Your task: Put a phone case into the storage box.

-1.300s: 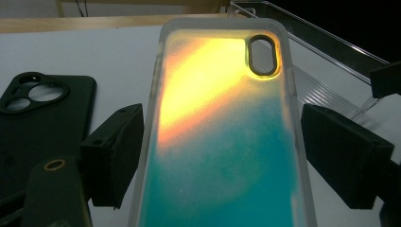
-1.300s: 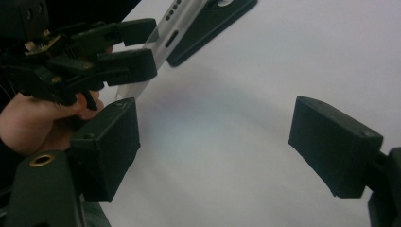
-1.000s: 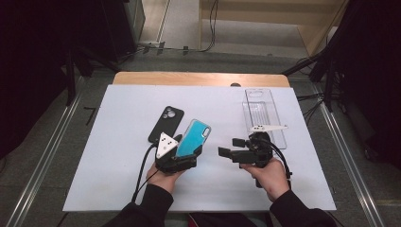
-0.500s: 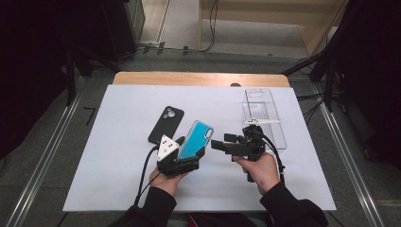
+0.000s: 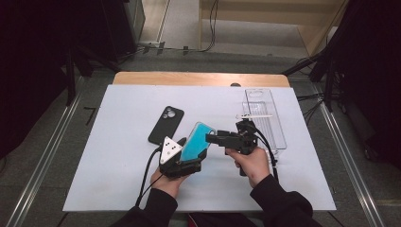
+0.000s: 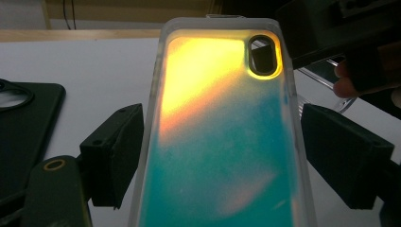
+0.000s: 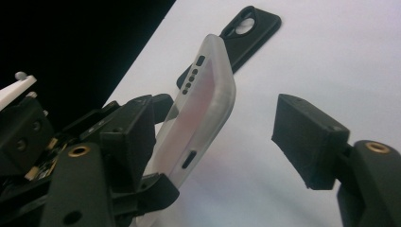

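A phone case (image 5: pixel 197 140) with a teal and orange back (image 6: pixel 222 123) is held tilted above the white table, my left gripper (image 5: pixel 189 156) shut on its two long sides (image 6: pixel 222 142). From the right, my right gripper (image 5: pixel 211 138) points at the case's upper end. In the right gripper view its jaws (image 7: pixel 217 123) stand open around the frosted edge of the case (image 7: pixel 208 99); the case lies against the left jaw and a wide gap separates it from the right one. A black phone case (image 5: pixel 166 124) lies flat behind on the table (image 7: pixel 250 28).
A clear plastic tray (image 5: pixel 267 118) stands at the right rear of the white table top (image 5: pixel 118 156), with a thin white stick (image 5: pixel 255 116) across it. A wooden strip (image 5: pixel 198 79) runs along the far edge. Dark floor and metal rails flank the table.
My right gripper has moved left, up to the held case, and its open jaws now straddle the case's upper end. The left gripper has stayed shut on the case, hardly moving.
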`<state>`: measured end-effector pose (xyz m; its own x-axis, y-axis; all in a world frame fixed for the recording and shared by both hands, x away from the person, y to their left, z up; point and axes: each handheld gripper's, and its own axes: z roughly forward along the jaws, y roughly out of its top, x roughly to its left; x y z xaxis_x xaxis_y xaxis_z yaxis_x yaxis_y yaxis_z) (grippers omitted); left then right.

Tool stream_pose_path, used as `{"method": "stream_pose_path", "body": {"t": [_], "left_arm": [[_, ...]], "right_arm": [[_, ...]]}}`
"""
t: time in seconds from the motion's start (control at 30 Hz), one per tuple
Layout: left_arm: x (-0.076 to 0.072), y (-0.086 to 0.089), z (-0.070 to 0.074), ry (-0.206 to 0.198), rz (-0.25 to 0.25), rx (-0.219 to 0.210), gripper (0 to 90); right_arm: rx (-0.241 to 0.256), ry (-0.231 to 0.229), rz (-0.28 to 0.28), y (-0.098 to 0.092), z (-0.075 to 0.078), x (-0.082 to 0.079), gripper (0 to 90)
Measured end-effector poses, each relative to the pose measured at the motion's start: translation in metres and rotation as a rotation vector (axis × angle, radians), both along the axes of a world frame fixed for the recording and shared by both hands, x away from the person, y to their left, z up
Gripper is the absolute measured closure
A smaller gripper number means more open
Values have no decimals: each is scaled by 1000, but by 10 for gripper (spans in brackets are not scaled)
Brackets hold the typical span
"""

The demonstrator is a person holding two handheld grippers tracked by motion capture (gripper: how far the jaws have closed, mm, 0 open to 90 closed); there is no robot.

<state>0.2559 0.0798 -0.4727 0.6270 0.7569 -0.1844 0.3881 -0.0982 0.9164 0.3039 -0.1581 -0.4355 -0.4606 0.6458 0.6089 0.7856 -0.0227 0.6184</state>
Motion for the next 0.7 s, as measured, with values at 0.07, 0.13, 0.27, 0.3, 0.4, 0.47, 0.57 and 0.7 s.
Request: {"method": "stream_pose_path", "body": {"t": [0.07, 0.13, 0.27, 0.3, 0.4, 0.47, 0.57, 0.7], "left_arm": [[0, 0, 0, 5, 0, 5, 166], [-1, -1, 0, 2, -3, 8, 166], [-3, -2, 0, -11, -5, 10, 166], [-4, -3, 0, -13, -6, 10, 166], [-5, -4, 0, -11, -8, 15, 166], [-6, -4, 0, -11, -10, 15, 166], [-6, -5, 1, -19, -8, 17, 166], [-7, -6, 1, -32, -6, 15, 166]], "right_arm": [[-3, 13, 0, 2, -2, 3, 330], [4, 32, -3, 4, -4, 6, 368], [28, 40, -5, 6, -6, 10, 430], [34, 54, -4, 6, -6, 10, 446], [47, 66, -11, 5, -6, 12, 587], [60, 73, -11, 4, -6, 13, 683], [84, 84, -14, 3, -4, 12, 735], [113, 99, -17, 2, -2, 11, 753]]}}
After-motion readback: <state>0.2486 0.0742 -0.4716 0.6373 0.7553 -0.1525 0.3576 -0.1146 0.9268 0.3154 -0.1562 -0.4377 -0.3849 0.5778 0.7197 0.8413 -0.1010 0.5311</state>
